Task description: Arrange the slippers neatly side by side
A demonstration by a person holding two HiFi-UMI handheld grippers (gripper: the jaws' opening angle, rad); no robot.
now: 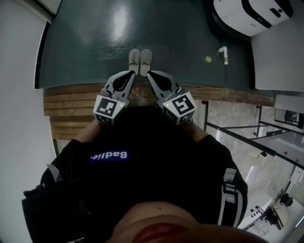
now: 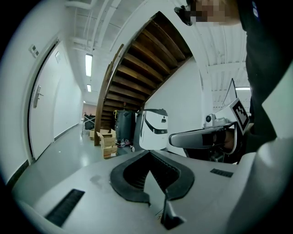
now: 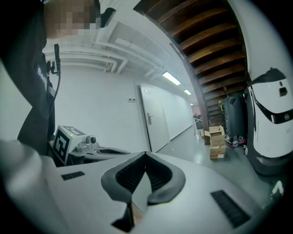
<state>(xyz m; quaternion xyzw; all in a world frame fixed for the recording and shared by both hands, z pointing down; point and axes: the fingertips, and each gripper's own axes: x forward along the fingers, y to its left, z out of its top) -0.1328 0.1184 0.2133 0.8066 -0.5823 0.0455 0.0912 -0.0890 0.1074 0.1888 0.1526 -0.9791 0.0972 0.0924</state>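
A pair of pale grey slippers (image 1: 140, 61) lies side by side, touching, on the dark green floor straight ahead in the head view. My left gripper (image 1: 131, 72) and right gripper (image 1: 150, 72) hover just short of the slippers' near ends, tips angled toward each other. Both are shut with nothing between their jaws. In the left gripper view, the left gripper (image 2: 149, 153) has its black pads pressed together and the right gripper (image 2: 197, 137) shows beside it. The right gripper (image 3: 145, 153) looks the same in its own view. The slippers appear in neither gripper view.
Wooden stair treads (image 1: 71, 102) lie under me at the floor's near edge. A white floor machine (image 1: 251, 14) stands at the far right, with a small white object (image 1: 222, 54) near it. A glass railing (image 1: 247, 137) runs on the right. Cardboard boxes (image 2: 106, 139) sit beneath a wooden staircase (image 2: 137, 68).
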